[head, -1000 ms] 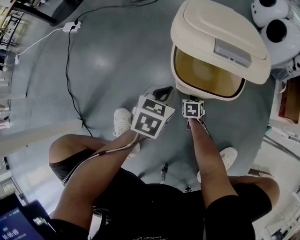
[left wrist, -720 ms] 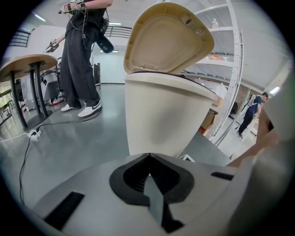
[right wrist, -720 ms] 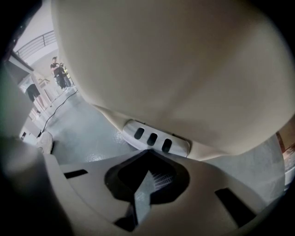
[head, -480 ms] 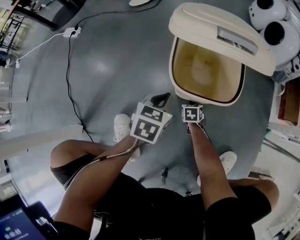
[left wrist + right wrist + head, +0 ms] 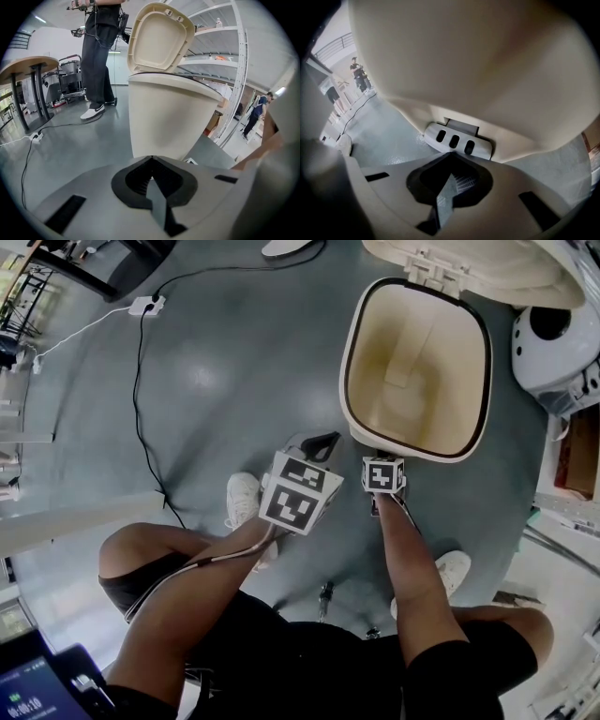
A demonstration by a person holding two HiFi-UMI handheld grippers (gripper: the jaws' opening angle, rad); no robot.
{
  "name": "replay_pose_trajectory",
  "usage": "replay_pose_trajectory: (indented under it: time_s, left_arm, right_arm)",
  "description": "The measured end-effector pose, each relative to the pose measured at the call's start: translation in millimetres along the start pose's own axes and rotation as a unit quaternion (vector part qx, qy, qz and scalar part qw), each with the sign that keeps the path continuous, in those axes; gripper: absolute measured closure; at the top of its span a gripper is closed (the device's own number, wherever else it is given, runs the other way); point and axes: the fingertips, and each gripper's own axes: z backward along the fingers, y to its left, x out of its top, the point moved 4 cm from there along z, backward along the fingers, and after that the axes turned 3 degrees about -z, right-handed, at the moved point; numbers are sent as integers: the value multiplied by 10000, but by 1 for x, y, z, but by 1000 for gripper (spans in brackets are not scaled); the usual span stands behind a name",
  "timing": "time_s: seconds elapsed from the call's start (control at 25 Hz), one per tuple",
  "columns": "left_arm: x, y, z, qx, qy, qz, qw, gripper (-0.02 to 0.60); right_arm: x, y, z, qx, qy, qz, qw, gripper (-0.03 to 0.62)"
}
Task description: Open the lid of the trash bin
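step: pedal press | bin (image 5: 348,381) on floor, lid (image 5: 159,40) tipped back | right claw (image 5: 451,155) closed, empty, tips at pedal (image 5: 458,140) | left claw (image 5: 151,159) closed, empty, near bin | advice: press straight down, centred, avoid slipping off

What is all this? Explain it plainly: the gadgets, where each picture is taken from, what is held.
A person holds two hand-held pincers, each carrying a marker cube. One picture comes from a camera on the person's head, looking down; the other two from cameras on the pincers. The left gripper is shut and empty, facing the cream trash bin, whose lid stands open. The right gripper, also shut and empty, has its tip at the bin's grey pedal. A black cable lies on the grey floor.
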Motion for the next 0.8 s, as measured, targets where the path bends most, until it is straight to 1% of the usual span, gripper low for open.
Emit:
replay_pose_trajectory:
  time_s: [0.2,0.36,0.8]
  left_arm:
    - [0,3,1,-16,-71,-31,10000,581]
    - [0,-1,1,-45,-53,-32,10000,581]
    - [1,0,0,-47,-19,7,10000,581]
  right_arm:
    - [1,4,-4,61,-43,-1,10000,589]
    - [-1,0,-4,-9,-1,-143,9999,589]
    - [-1,-1,-6,-14,35,-148,9999,589]
